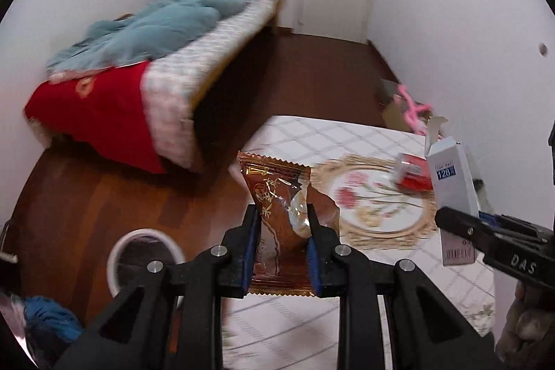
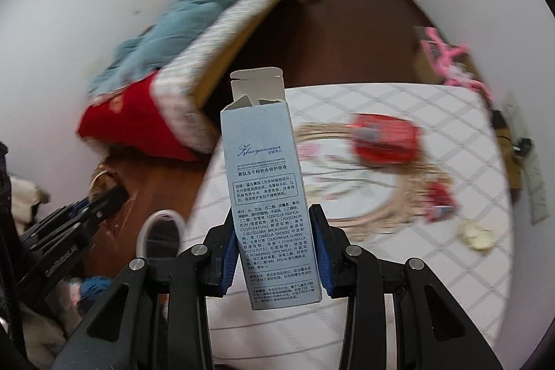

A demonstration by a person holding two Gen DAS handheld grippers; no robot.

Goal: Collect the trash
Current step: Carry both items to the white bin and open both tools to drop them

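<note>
Clearly both tongs are loaded. The left tongs [image 1: 282, 231] pinch a brown snack wrapper [image 1: 277, 214] between their blue pads: glossy foil with gold drawing and lettering, zigzag-cut top and bottom edges, and a torn right side where clear film and something pale show through. It is held upright in the air over the near edge of the counter [image 1: 347, 137], which wears a white cloth with a grey diamond grid.

The right tongs [image 2: 274, 241] clamp a tall pale blue carton [image 2: 267, 196], also upright, its top flaps standing open and its white inside showing. A script logo and dense blocks of printed text cover the face toward the camera; from the left wrist view a side panel carries a blue label with "128" and a barcode lower down.

On the counter lies a round floral mat with a woven gold border [image 1: 378, 200]. A red packet [image 2: 385, 141] rests on its far side, a smaller red scrap [image 2: 438, 200] sits on its right rim, and a pale crumpled bit [image 2: 477, 236] lies just beyond. Down on the wooden floor stands a white-rimmed bin [image 1: 144, 260], beside the counter.
</note>
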